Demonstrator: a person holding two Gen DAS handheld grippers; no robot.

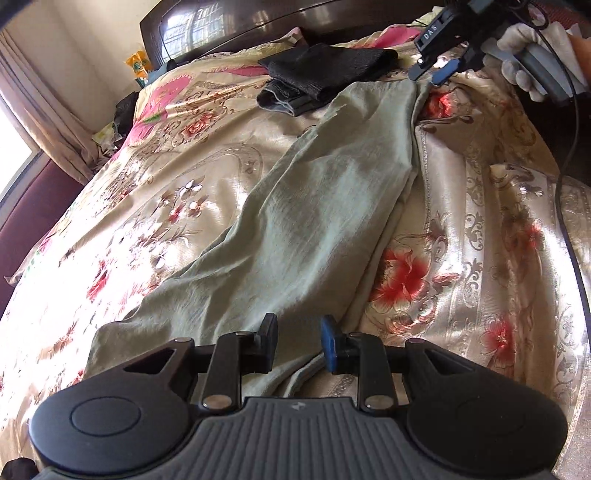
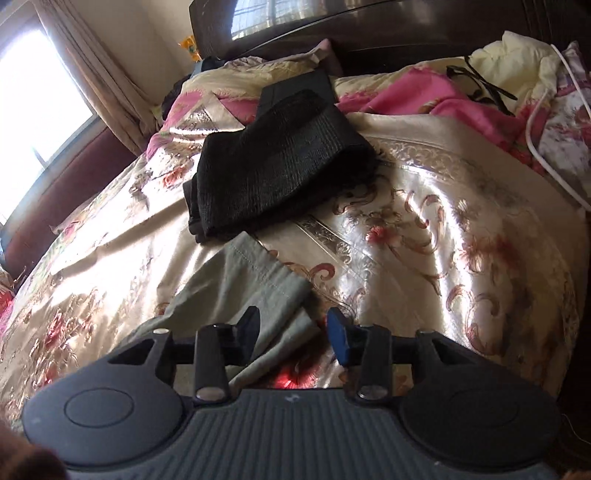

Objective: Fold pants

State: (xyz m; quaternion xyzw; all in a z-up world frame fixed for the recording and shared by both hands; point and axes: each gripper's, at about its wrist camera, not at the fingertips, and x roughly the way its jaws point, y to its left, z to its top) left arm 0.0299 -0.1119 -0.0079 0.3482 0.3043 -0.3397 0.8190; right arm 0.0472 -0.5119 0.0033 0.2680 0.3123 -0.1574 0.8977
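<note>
Pale green pants (image 1: 325, 206) lie stretched in a long strip across the floral bedspread (image 1: 166, 184). My left gripper (image 1: 299, 341) hovers over their near end with a clear gap between the jaws; the cloth lies beneath them and is not pinched. At the far end, a gloved hand (image 1: 517, 62) holds my right gripper (image 1: 430, 74) at the corner of the leg. In the right wrist view the hemmed leg end (image 2: 251, 280) lies flat on the bedspread (image 2: 443, 221) under the right gripper (image 2: 293, 332), whose jaws stand apart without pressing on it.
A folded black garment (image 1: 325, 70) (image 2: 280, 166) rests on the bed just beyond the pants' far end. Behind it are pink bedding (image 2: 406, 96) and a dark headboard (image 2: 369, 29). A white cable (image 2: 535, 147) runs at the right; a curtained window (image 2: 44, 110) is left.
</note>
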